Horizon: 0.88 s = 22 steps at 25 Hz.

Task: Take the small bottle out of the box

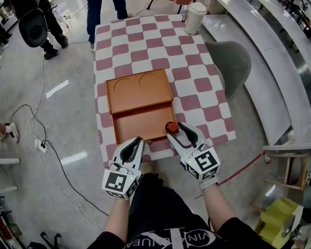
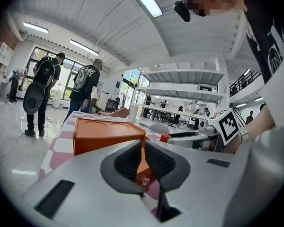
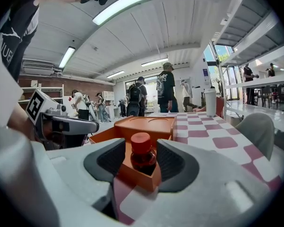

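An orange box [image 1: 141,122] lies open on the checked table, its lid [image 1: 139,90] folded back. The small bottle [image 1: 171,126] with a red cap stands in the box's near right corner. My right gripper [image 1: 176,129] reaches over that corner. In the right gripper view the bottle [image 3: 142,152] stands between the pads of the right gripper [image 3: 142,163], which is open, with a little gap on each side. My left gripper [image 1: 137,140] is at the box's near left edge. In the left gripper view the left gripper [image 2: 143,163] is shut on the box's thin orange wall [image 2: 142,161].
A tall white cup [image 1: 195,17] stands at the table's far right corner. A grey chair [image 1: 233,61] sits at the table's right side. People [image 1: 101,4] stand beyond the far end. Cables and a power strip [image 1: 41,145] lie on the floor to the left.
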{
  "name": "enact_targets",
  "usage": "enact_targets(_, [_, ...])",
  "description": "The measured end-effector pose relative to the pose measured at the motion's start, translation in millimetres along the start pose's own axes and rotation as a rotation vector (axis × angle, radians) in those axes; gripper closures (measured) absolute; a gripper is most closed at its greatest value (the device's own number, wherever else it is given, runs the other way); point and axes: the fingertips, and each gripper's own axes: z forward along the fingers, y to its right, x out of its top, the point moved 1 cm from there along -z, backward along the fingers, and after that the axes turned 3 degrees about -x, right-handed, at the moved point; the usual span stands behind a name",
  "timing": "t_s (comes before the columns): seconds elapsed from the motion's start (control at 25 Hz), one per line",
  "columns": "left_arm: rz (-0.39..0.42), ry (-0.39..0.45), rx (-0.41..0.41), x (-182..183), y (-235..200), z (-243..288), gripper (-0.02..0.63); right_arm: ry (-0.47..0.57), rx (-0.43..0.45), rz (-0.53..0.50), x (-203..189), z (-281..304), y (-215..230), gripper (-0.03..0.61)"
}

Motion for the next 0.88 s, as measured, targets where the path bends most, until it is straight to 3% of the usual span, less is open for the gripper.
enact_targets(0.88, [-0.041,0.000,0.003,-14,-9,-9,0.586,-0.033,-0.017,-0.061,-4,16,4,0.416])
